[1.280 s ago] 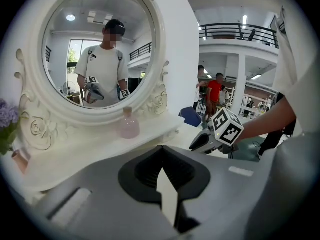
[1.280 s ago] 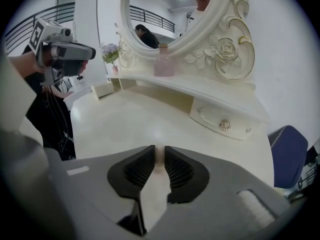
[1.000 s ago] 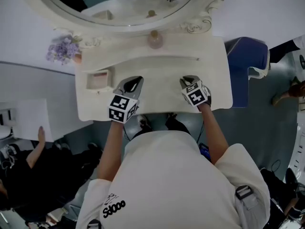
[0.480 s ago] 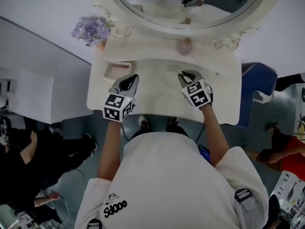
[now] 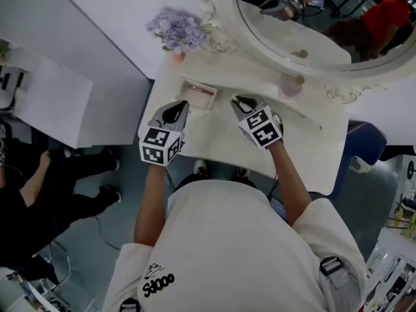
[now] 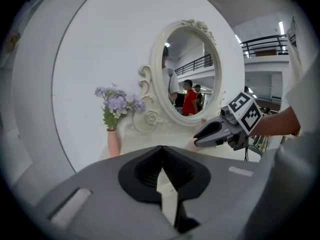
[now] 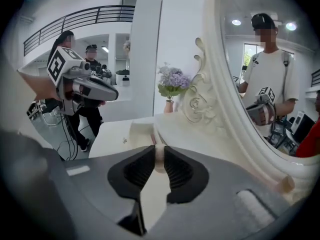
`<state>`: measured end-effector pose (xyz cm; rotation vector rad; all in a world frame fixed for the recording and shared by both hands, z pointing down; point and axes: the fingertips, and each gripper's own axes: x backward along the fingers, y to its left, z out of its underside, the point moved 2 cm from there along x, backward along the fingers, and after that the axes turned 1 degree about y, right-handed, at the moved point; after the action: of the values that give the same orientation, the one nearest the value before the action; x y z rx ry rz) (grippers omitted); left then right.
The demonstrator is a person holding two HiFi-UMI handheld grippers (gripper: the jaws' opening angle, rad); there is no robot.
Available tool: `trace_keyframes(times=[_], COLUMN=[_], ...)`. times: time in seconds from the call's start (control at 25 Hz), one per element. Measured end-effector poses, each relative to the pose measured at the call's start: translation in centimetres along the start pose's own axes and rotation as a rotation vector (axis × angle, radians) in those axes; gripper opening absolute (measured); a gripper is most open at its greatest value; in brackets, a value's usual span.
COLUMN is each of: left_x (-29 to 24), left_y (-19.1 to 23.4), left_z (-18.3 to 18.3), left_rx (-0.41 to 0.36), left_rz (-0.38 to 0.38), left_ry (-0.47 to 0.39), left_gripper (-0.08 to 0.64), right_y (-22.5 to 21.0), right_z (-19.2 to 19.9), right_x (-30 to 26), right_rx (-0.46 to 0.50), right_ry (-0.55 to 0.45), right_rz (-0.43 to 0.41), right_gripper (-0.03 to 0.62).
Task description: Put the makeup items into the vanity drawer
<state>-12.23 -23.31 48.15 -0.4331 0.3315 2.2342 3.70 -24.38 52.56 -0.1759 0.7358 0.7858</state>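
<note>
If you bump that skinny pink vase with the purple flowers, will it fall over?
Probably. The pink vase looks tall and narrow with purple flowers spreading wide above, so it seems top-heavy and apt to tip. It stands at the corner of the vanity, so a push might send it off.

Two hand-held grippers, left (image 5: pixel 178 110), right (image 5: pixel 238 101); one mirror (image 5: pixel 296 18); one flower vase (image 5: pixel 174 32); one pale item (image 7: pixel 157 156).

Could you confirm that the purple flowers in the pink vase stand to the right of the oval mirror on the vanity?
Not quite: the purple flowers in the pink vase stand to the left of the oval mirror on the vanity, as the left gripper view shows.
</note>
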Motion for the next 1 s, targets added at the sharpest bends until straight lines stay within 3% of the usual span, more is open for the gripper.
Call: trace_keyframes(times=[0.28,0.52,0.72,0.84,1.0], left_x=[2.4,3.8,4.9,5.6,5.9], left_y=[6.0,8.7,10.2,10.8,11.0], left_z=[1.5,3.4,5.0,5.1,5.6], left_rx=[0.045,0.074,0.105,0.115,0.119], left_rz=[-0.056,-0.076,-0.093,-0.1,-0.101], left_ry=[0.007,0.029,0.05,0.06,0.057], left_gripper=[0.02,0.02,0.02,0.02,0.02], right_y=[3.3,5.4,6.5,6.7,6.3], right_z=[-4.8,-4.9,-4.4,-3.6,-4.2], right_x=[-7.6,-13.9,-17.9,-19.2,-20.1], right_rx=[0.09,0.137,0.114,0.044,0.003], right_ry=[0.043,0.191,0.281,0.347,0.338], right_rz=[-0.092,-0.163,-0.211,-0.21,-0.193], right_gripper=[0.067,0.081,0.095,0.103,0.129])
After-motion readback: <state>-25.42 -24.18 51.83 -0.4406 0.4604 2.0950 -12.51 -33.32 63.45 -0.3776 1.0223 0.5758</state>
